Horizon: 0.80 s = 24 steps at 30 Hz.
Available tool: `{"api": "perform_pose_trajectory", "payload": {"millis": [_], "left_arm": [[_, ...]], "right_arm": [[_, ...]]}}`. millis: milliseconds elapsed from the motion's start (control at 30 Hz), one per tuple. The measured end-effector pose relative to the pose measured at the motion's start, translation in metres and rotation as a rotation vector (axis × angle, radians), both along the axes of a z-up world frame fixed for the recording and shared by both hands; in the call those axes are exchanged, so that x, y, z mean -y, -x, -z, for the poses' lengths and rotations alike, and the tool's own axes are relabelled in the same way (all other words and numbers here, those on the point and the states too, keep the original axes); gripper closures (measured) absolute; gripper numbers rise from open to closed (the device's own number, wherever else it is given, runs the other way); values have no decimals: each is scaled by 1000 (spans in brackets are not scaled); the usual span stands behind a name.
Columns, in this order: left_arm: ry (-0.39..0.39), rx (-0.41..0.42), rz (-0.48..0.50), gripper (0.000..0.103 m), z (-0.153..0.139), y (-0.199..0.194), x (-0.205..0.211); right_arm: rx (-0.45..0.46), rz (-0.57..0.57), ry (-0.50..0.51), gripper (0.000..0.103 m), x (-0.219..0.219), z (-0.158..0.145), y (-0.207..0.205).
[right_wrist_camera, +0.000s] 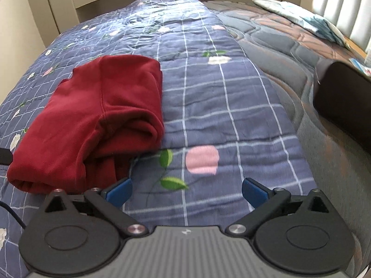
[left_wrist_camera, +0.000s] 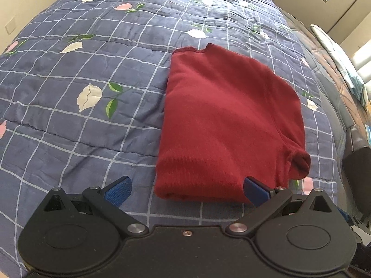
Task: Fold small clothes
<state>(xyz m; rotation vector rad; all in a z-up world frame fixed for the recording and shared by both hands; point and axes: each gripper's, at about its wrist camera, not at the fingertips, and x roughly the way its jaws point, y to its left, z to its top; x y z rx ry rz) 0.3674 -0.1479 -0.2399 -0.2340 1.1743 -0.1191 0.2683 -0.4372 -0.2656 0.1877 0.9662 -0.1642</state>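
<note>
Both grippers are hanging over the bed with their blue-padded jaws spread wide and nothing between them. Seen from its own camera, the left gripper point(left_wrist_camera: 186, 188) is sitting at the near edge of the red garment point(left_wrist_camera: 229, 120), its right pad overlapping the garment's near hem in the picture, though whether it is touching the cloth cannot be told; its left pad is standing over bare quilt beside the garment. Looking from the right wrist, the right gripper point(right_wrist_camera: 186, 190) is hovering just to the right of the red garment point(right_wrist_camera: 92, 120), over a pink flower and green leaves printed on the quilt. That garment is lying folded into a compact, thick rectangle on the blue checked quilt point(left_wrist_camera: 81, 139), with a rolled bunch of cloth showing at its near right corner. Beyond the garment's right side the quilt is giving way to a brown-and-grey quilted mattress point(right_wrist_camera: 278, 46), where a pale patterned pillow point(right_wrist_camera: 301, 11) is lying well apart from the garment.
</note>
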Motion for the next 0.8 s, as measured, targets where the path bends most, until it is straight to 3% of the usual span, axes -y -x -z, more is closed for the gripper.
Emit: {"api": "perform_pose_trajectory", "payload": {"millis": [300, 400, 467, 633, 800], "left_arm": [[-19, -124, 9, 1, 25, 21, -10], [-28, -186, -10, 1, 36, 31, -18], [-28, -208, -35, 1, 40, 35, -25], [45, -143, -138, 1, 28, 32, -41], [43, -60, -205, 1, 17, -2, -43]], "right_arm": [[-120, 9, -95, 0, -5, 14, 21], [-114, -11, -118, 0, -3, 9, 21], [-50, -19, -168, 0, 4, -1, 17], [89, -23, -191, 0, 21, -24, -14], [95, -51, -206, 0, 34, -25, -71]]}}
